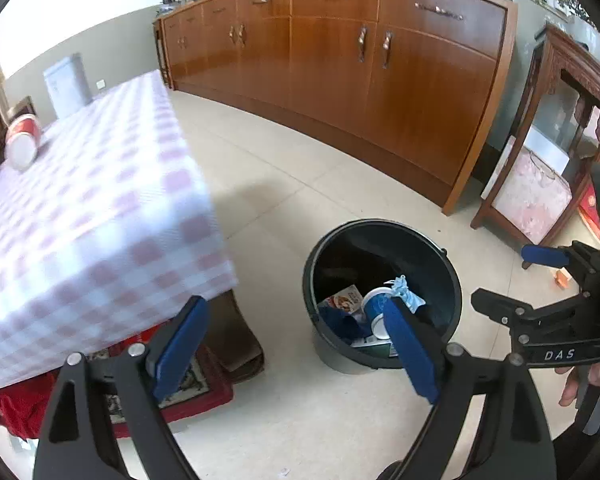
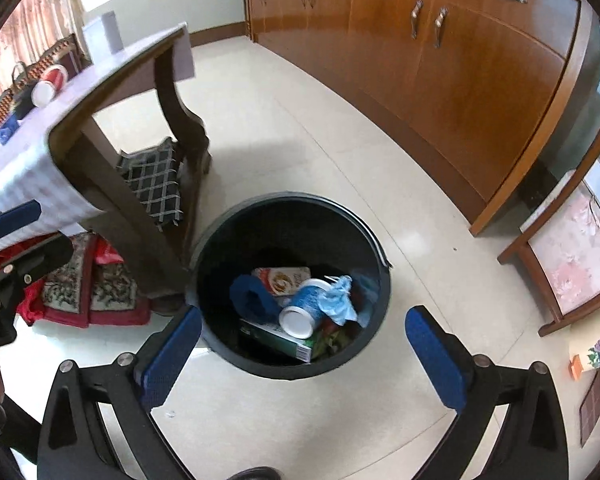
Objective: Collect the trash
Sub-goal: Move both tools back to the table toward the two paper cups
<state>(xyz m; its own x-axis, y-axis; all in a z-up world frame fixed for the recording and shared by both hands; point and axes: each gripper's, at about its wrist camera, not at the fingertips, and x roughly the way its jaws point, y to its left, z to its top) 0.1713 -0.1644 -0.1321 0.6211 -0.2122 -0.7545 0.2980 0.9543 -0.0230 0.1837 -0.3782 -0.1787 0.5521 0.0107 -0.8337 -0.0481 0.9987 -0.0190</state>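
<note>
A black bin (image 1: 328, 248) (image 2: 292, 200) stands on the tiled floor beside the table. Inside it lie a blue-and-white paper cup (image 2: 306, 308), a crumpled light-blue mask (image 2: 340, 300), a snack packet (image 2: 282, 278) and a green box (image 2: 276, 338). My left gripper (image 1: 295, 305) is open and empty, above the bin's left side. Directly over the bin's mouth, my right gripper (image 2: 304, 314) is wide open with nothing between its blue pads. A red-and-white paper cup (image 1: 22, 142) (image 2: 50, 84) lies on its side on the checked tablecloth (image 1: 100, 200).
A long wooden sideboard (image 1: 340, 60) runs along the far wall, and a carved wooden stand (image 1: 540, 184) is to the right. Red patterned cushions (image 2: 84, 284) lie under the table next to its leg (image 2: 132, 216). A small orange scrap (image 1: 562, 278) is on the floor.
</note>
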